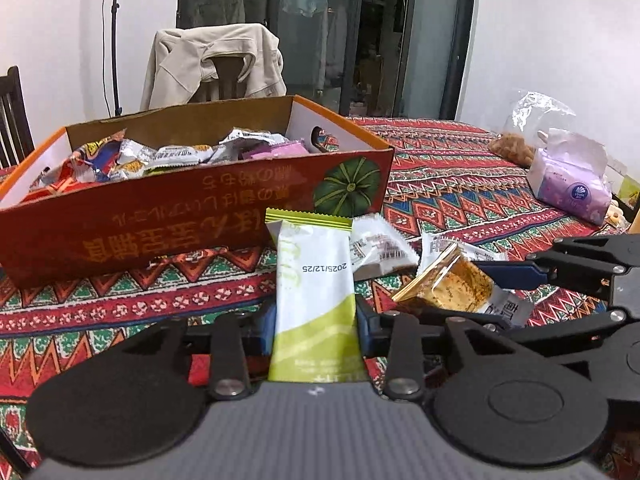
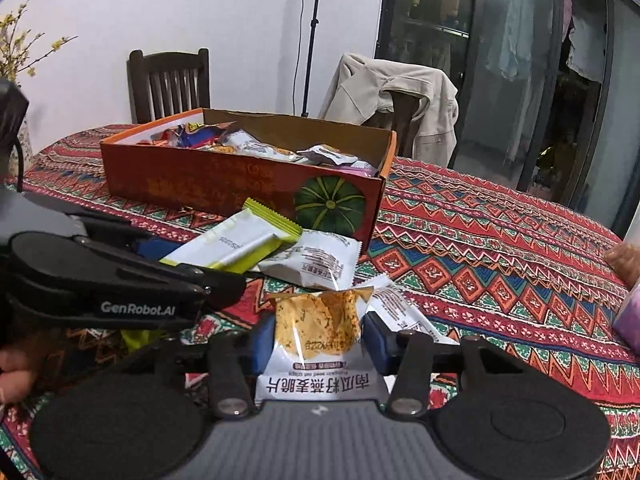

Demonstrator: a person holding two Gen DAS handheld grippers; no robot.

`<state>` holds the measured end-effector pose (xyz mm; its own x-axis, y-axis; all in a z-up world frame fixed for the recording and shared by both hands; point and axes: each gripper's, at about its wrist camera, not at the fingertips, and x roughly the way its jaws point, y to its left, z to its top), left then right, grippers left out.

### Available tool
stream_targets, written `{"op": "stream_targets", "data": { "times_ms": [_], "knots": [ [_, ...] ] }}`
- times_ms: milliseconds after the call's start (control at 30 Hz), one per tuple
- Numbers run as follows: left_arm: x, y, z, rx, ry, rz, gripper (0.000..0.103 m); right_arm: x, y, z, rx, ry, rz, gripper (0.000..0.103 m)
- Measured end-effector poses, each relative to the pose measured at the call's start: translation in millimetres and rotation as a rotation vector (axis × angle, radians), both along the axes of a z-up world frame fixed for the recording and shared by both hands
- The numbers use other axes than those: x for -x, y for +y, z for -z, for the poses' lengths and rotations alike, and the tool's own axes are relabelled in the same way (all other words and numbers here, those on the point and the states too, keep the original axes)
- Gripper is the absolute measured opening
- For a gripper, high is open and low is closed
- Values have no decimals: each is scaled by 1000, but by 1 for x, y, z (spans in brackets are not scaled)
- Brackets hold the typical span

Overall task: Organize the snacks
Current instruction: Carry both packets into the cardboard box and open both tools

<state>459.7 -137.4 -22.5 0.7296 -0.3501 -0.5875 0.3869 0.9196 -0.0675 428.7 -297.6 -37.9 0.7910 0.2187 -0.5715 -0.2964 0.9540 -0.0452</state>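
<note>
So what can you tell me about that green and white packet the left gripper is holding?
The green and white packet is a slim, sealed, glossy wrapper: white middle, lime-green lower part, a crimped green striped end and a printed date, 2025/12/25. The left gripper pinches it between blue pads, its far end pointing toward the orange cardboard box.

Home dining room. Table under a red patterned tablecloth (image 2: 500, 240); dark wooden chair (image 2: 170, 84) against a white wall; beige jacket (image 1: 212, 64) draped over a second chair; tissue pack (image 1: 570, 184) on the cloth; glass sliding door (image 2: 520, 80) with laundry hanging behind; open snack box (image 1: 200, 208).
</note>
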Motion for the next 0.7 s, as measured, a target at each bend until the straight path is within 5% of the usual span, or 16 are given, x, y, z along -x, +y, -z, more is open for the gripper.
{"op": "stream_targets", "data": {
  "times_ms": [200,333,433,700],
  "knots": [
    [12,5,-22,-34,-70,-42,38,-2,-6,-1,-27,3,11,45],
    [33,24,-53,35,-102,-80,38,0,-10,-5,-87,11,9,45],
    [75,42,-70,48,-147,-45,38,19,-2,-17,-31,-35,56,44],
    [201,113,-51,158,-80,-155,38,126,19,-28,-188,-22,24,45]
  ]
}}
